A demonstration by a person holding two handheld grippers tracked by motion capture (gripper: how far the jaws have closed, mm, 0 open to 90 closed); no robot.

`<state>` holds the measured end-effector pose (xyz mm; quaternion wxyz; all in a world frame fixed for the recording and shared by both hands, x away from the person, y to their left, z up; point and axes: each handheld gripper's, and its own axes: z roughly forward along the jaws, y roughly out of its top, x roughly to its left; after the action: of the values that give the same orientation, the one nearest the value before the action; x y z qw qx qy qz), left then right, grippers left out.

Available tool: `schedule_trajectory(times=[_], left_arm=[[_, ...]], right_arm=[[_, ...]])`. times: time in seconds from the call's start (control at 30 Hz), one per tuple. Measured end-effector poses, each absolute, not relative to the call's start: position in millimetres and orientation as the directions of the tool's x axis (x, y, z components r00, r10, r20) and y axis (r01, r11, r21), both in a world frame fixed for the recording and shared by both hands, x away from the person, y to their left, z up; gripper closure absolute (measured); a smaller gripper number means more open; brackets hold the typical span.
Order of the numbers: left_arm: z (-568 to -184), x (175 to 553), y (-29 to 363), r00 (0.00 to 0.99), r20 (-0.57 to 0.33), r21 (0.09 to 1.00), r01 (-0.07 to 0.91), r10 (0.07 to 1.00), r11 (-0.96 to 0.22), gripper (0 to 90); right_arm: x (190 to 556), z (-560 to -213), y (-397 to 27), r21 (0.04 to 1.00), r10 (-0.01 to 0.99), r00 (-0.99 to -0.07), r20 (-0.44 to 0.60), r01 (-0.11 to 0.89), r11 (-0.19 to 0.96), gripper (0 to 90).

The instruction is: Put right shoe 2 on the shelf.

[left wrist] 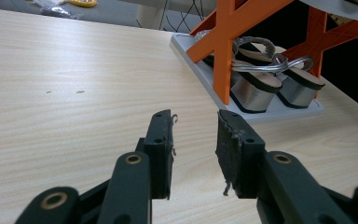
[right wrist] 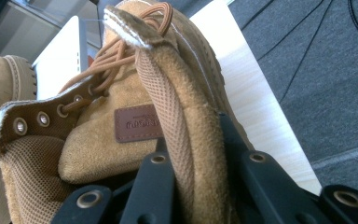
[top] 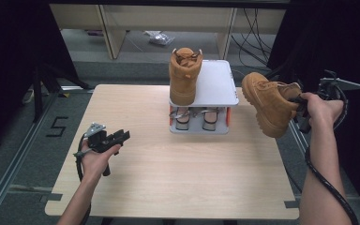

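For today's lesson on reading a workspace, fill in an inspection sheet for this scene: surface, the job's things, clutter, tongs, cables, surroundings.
Surface: pale wooden table, bare apart from the rack.
Job's things: two tan boots; the held boot hangs past the table's right edge, the shelved boot stands upright on the white shoe rack; silver heeled shoes on the lower shelf.
Clutter: nothing seen on the table.
Tongs: right tongs clamp the held boot's collar; left tongs open, nothing between them, above the table.
Cables: a black cable trails from the right tongs; loose wires on the floor behind.
Surroundings: grey floor, pale furniture legs behind, dark curtains at the sides.
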<state>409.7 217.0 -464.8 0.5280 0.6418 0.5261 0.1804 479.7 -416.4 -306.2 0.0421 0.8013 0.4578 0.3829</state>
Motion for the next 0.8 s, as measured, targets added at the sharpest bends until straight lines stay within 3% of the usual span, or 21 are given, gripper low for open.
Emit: schedule_trajectory(times=[0.8], left_arm=[[-464,410,218,0.38,-0.323,0.869,0.481,0.867,0.113,65.2]], right_arm=[[484,-289,-412,0.426,0.753,0.272,0.599,0.688,-0.587,81.1]])
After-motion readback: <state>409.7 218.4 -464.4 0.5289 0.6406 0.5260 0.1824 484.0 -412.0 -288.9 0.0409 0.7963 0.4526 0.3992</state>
